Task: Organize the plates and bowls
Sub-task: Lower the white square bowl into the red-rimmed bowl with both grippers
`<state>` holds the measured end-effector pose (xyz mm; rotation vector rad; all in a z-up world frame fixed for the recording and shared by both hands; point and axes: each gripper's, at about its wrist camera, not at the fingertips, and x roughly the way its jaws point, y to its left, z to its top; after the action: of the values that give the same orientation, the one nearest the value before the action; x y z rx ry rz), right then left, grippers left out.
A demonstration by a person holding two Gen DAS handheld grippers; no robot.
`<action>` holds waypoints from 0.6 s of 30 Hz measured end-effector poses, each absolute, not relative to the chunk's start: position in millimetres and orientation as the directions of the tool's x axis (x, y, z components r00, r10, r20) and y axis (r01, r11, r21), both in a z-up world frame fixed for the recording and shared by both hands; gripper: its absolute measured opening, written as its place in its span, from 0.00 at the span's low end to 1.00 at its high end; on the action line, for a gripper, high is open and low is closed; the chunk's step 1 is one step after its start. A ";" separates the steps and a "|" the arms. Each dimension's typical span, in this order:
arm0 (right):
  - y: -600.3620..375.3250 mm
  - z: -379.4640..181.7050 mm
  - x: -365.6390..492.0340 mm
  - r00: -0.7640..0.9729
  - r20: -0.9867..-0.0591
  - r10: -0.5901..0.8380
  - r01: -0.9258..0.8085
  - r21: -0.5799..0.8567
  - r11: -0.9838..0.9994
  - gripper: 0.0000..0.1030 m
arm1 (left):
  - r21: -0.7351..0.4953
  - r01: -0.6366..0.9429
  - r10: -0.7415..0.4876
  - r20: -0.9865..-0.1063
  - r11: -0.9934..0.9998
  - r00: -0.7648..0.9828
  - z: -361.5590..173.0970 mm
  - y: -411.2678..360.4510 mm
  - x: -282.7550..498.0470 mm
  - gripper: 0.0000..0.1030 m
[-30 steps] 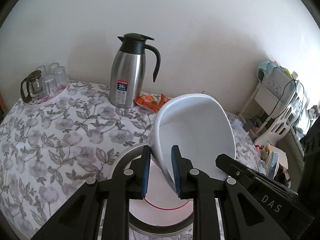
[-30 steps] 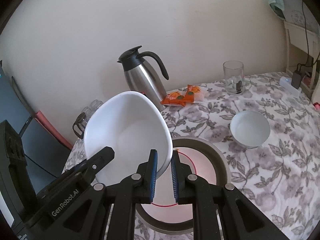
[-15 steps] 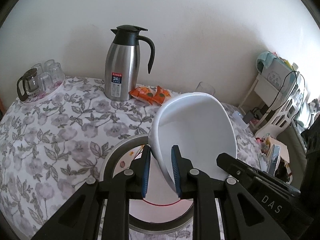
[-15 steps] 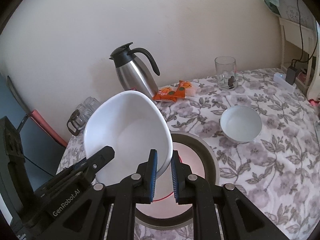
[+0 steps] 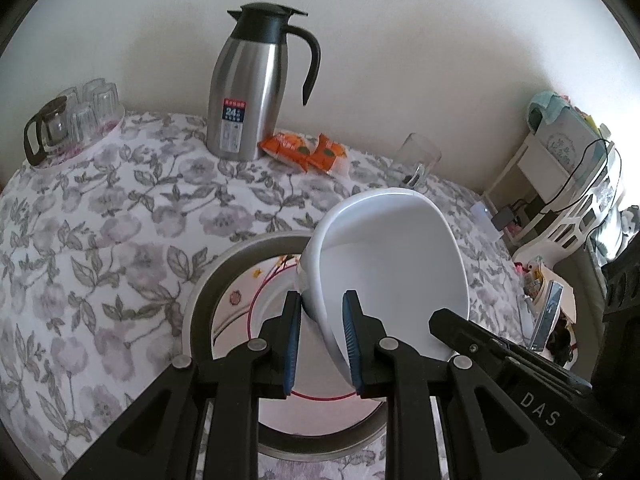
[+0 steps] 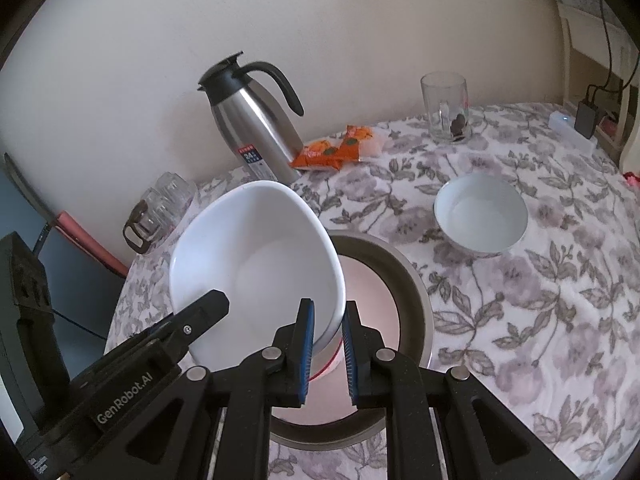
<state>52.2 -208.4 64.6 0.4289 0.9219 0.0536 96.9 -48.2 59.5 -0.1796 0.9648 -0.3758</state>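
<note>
Clearly the big white bowl point(image 5: 392, 264) is the thing to mind here. It hangs in the air, tilted, above a grey-rimmed plate point(image 5: 200, 304) on the flowered tablecloth point(image 5: 100, 240), with a smaller red-lined plate point(image 5: 248, 304) lying inside that. The left gripper point(image 5: 320, 340) is clamped on one side of the bowl's rim, one pad inside the wall and one outside. The right gripper point(image 6: 327, 346) pinches the opposite side of the rim the same way, so the bowl is carried between the two.

It looks like glazed ceramic: stiff, fairly heavy for its size, smooth and therefore slippery under the ribbed blue pads point(image 5: 352, 340). A chip or crack is likely if the bowl lands hard on the plates below, and a slip on either side would probably swing it down on the other. The rim is the only sensible place to take hold, since the wall is thin enough to fit between the fingers and the belly is too wide. Two grips opposite each other share the weight well, provided both hands keep level with each other.

A small white bowl point(image 6: 480, 214) sits apart on the cloth to the right, upright and free; it would likely go by its rim with a single gripper. The steel flask point(image 5: 248, 80), snack packets point(image 5: 304, 152) and drinking glass point(image 6: 444, 106) stand well behind.
</note>
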 end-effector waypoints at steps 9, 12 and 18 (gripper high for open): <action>-200.8 58.3 55.3 0.584 -0.779 0.229 0.128 0.367 0.921 0.15 | -0.296 0.190 -0.351 -0.806 0.936 0.476 51.8 -46.1 99.1 0.21; -199.6 55.2 56.9 0.572 -0.787 0.229 0.129 0.362 0.923 0.15 | -0.292 0.181 -0.344 -0.818 0.939 0.461 47.8 -46.0 100.1 0.21; -200.2 47.7 60.1 0.548 -0.803 0.234 0.134 0.361 0.923 0.15 | -0.281 0.175 -0.331 -0.831 0.943 0.447 43.5 -46.3 101.3 0.21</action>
<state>60.1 -200.2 47.7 0.4077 0.9963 0.0608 101.3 -46.3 43.5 -0.1630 1.0627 -0.3147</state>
